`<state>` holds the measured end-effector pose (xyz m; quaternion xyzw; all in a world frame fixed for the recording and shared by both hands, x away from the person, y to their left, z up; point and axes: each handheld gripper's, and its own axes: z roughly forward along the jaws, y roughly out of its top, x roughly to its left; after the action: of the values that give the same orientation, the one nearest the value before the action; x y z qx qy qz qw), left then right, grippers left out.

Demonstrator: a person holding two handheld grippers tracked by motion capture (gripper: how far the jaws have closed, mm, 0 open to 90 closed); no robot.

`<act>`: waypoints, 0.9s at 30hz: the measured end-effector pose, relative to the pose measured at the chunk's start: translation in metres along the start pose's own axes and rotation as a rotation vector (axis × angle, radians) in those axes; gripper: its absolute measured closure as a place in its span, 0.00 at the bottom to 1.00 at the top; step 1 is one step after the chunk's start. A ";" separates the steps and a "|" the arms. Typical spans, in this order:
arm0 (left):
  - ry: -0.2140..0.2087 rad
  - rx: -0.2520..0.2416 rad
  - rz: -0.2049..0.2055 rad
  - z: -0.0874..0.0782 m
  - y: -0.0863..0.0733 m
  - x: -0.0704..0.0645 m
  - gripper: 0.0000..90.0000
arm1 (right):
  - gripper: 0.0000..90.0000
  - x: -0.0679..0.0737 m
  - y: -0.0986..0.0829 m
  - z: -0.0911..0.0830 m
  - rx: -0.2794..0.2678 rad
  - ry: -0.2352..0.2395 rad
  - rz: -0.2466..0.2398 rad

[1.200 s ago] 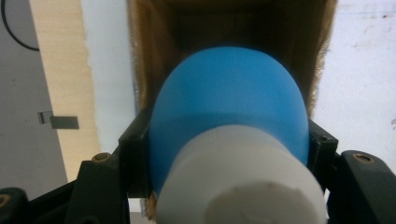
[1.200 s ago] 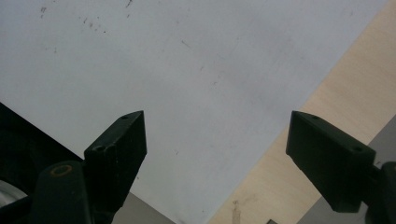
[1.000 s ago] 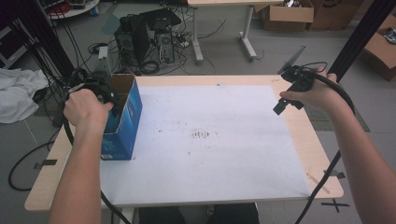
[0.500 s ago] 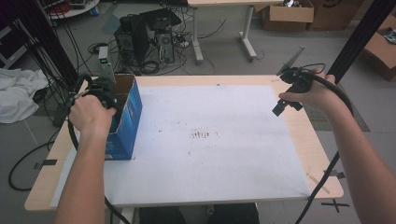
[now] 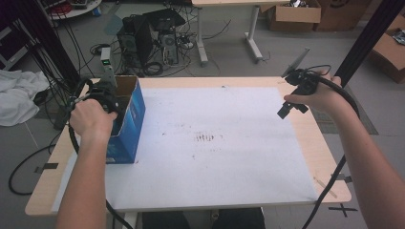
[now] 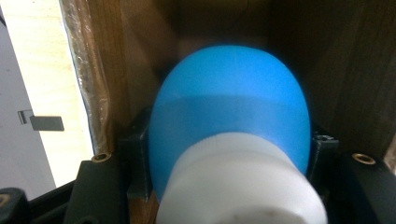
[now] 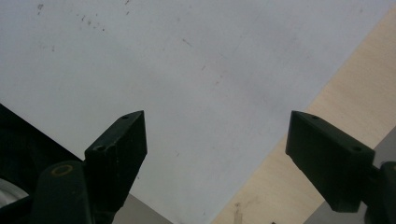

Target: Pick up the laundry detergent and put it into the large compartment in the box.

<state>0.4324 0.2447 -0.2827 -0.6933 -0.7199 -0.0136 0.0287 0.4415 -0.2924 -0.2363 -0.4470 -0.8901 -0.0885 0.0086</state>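
A blue cardboard box [image 5: 128, 121] with an open top stands at the table's left edge. My left gripper [image 5: 106, 94] reaches down into its opening, with the hand over it. In the left gripper view that gripper [image 6: 229, 140] is shut on a blue rounded bottle [image 6: 229, 98] with a white cap [image 6: 243, 186], and the box's brown inner walls [image 6: 355, 70] surround it. My right gripper [image 5: 288, 109] hovers over the table's right side. Its jaws stand wide apart with nothing between them [image 7: 215, 135], above a white sheet [image 7: 187, 60].
The white sheet [image 5: 215, 162] covers most of the wooden table [image 5: 321, 148], with small dark marks near its middle. Computer gear and cables [image 5: 153, 43] lie on the floor beyond the far edge. A black frame post [image 5: 363, 43] rises at the right.
My left hand has shifted slightly nearer and lower over the box opening. The right gripper has stayed almost in place.
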 end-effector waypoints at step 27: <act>0.026 -0.049 0.008 -0.035 -0.010 -0.003 0.26 | 0.23 0.000 -0.003 -0.002 -0.011 0.004 -0.001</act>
<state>0.4238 0.2395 -0.2479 -0.6966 -0.7160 -0.0402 0.0211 0.4389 -0.2951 -0.2346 -0.4464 -0.8898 -0.0942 0.0081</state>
